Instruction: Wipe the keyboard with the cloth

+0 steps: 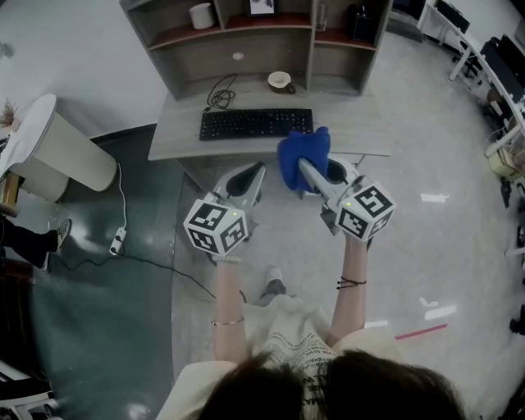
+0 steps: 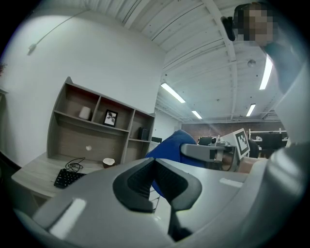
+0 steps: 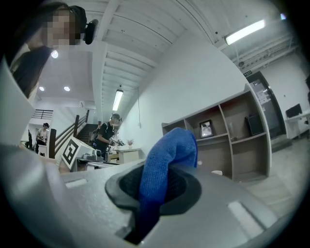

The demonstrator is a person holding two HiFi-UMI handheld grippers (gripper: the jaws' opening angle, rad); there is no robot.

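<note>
A black keyboard (image 1: 255, 124) lies on the grey desk (image 1: 176, 135); in the left gripper view the keyboard (image 2: 67, 178) is low at the left. My right gripper (image 1: 309, 170) is held in front of the desk's near edge and is shut on a blue cloth (image 1: 303, 159), which bunches up over its tips. In the right gripper view the cloth (image 3: 167, 162) is pinched between the jaws of that gripper (image 3: 157, 181). My left gripper (image 1: 255, 172) hovers beside it, below the desk edge, shut and empty; its jaws (image 2: 155, 164) meet, with the cloth (image 2: 172, 145) behind.
A cup (image 1: 280, 80) and a coiled cable (image 1: 220, 92) sit behind the keyboard, under a shelf unit (image 1: 246, 25). On the left are a white bin (image 1: 61, 152) and a power strip (image 1: 117, 240) on the floor. White desks (image 1: 484, 66) line the right.
</note>
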